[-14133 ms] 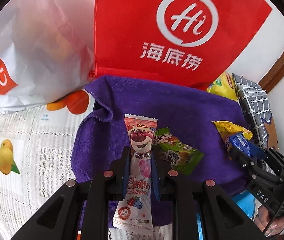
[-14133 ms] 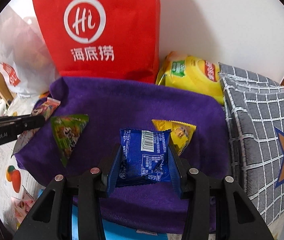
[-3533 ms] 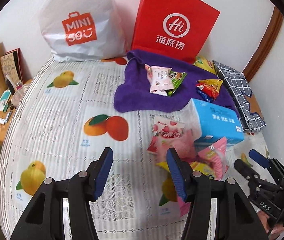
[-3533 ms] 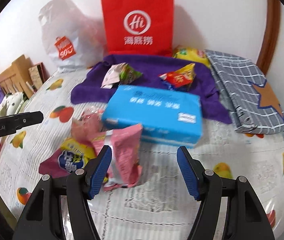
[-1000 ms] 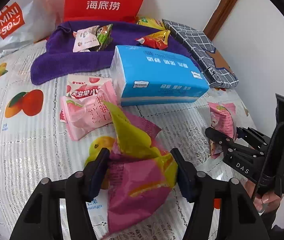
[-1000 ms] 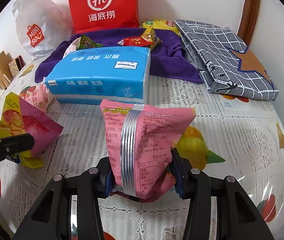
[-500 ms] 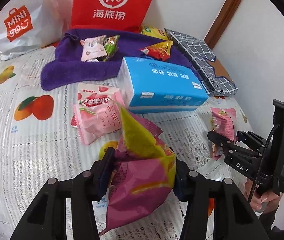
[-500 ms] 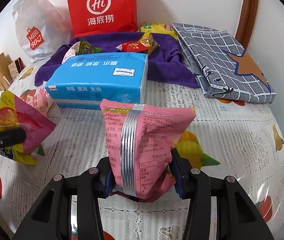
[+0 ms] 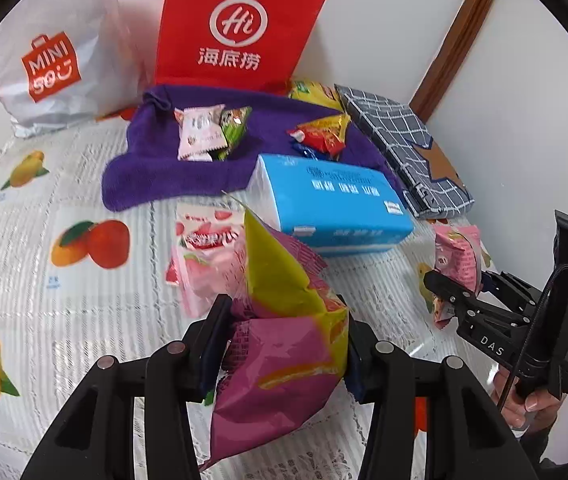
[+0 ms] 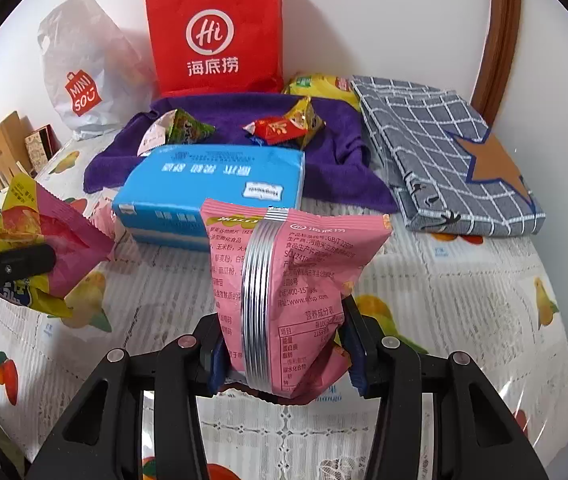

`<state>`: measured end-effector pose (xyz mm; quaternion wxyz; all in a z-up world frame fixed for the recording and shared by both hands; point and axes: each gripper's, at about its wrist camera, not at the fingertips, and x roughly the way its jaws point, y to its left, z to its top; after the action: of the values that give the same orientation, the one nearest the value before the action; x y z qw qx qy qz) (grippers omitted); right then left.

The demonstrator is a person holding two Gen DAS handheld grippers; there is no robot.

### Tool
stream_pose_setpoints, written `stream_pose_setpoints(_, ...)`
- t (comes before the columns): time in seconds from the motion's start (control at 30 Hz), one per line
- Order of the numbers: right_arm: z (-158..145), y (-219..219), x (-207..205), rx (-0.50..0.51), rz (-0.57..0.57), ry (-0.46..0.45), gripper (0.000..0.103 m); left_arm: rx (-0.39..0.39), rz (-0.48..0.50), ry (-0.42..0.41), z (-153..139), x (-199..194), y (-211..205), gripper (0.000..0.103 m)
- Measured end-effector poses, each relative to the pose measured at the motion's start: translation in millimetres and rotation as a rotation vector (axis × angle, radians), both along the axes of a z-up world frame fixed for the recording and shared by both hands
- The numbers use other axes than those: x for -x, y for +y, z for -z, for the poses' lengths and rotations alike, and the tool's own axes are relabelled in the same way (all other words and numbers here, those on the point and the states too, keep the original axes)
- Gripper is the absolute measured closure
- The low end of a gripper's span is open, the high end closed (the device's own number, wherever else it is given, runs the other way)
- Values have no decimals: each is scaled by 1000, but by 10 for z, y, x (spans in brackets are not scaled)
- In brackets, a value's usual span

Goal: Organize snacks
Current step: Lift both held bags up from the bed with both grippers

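Jaws of left gripper point(image 9: 284, 344) are clamped on a magenta-yellow snack bag point(image 9: 284, 320); right gripper point(image 10: 279, 352) is clenched on a pink snack bag point(image 10: 288, 280), both held above the fruit-print tabletop point(image 10: 464, 300). Just beyond, the way is blocked by a blue tissue pack point(image 10: 211, 188). Small snacks point(image 9: 203, 132) are seen on a purple towel point(image 9: 155, 176). Behind: red bag point(image 10: 215, 32) marked "Hi", white bag point(image 9: 51, 52) marked "MINISO".

A white wall point(image 10: 384, 20) with brown wooden trim point(image 10: 502, 36) backs a fruit-printed tablecloth point(image 10: 464, 300).
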<state>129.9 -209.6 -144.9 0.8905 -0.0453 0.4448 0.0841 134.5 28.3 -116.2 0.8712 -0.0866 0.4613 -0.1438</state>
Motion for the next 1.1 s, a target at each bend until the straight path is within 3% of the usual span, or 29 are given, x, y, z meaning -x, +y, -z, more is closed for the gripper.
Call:
stream_pose_setpoints(0.57, -83, 98, -126, 11, -19, 13, 56, 20, -10, -3, -77, -138, 42, 57)
stream_pose_setpoints(1.1, -203, 115, -124, 3, -23, -44, 56, 30, -6, -13, -118, -196, 26, 57)
